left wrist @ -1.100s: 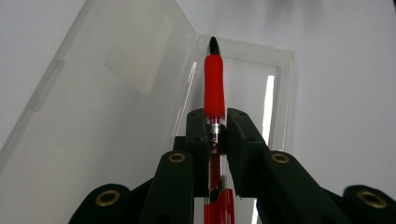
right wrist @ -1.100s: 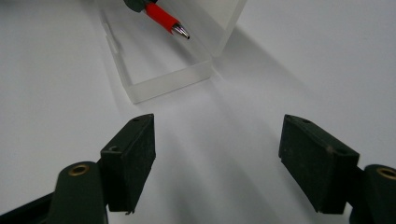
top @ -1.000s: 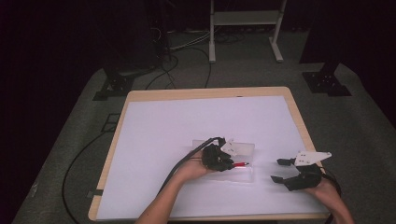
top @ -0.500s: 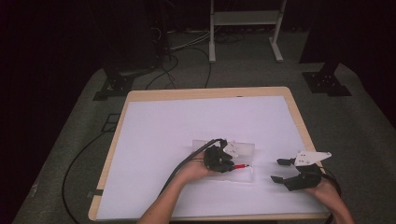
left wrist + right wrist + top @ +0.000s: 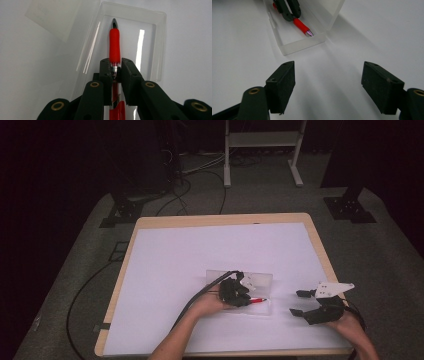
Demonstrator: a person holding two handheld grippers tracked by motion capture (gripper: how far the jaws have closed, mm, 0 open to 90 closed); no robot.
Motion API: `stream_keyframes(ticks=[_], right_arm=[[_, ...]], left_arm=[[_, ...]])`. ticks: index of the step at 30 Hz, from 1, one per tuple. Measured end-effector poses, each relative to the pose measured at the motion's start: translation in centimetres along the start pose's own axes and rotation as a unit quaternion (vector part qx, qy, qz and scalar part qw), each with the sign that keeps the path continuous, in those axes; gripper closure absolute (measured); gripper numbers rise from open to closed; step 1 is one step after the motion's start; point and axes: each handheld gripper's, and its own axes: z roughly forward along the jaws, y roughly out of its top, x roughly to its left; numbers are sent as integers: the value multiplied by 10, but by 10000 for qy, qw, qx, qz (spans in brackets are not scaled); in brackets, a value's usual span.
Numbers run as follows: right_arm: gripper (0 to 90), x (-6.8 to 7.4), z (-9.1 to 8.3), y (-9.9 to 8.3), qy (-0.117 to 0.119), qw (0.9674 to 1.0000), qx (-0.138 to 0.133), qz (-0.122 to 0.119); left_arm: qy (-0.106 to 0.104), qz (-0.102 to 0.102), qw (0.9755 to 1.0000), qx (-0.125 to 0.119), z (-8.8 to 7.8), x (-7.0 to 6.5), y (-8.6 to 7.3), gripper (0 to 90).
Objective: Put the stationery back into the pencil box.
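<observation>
Left gripper (image 5: 115,72) pinches the red pen (image 5: 114,45) over the clear plastic case (image 5: 160,45) — next, lower and release; right gripper (image 5: 328,86) waits, jaws spread.

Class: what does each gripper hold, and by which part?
Left gripper holds the red pen by its clear barrel, behind the red grip. Right gripper holds nothing.

A clear plastic case (image 5: 264,281) lies on the white table (image 5: 200,255).
</observation>
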Motion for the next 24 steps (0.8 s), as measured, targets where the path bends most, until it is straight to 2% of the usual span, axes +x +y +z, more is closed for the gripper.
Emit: stream_keyframes(ticks=[14,24], right_arm=[[265,0,0,0,-7,10000,-8,-1],[263,-2,0,-1,1,10000,-15,35]], left_arm=[[-52,-41,9999,-76,-1,2,-1,784],[-11,-64,9998,-211,-8,1,-1,723]])
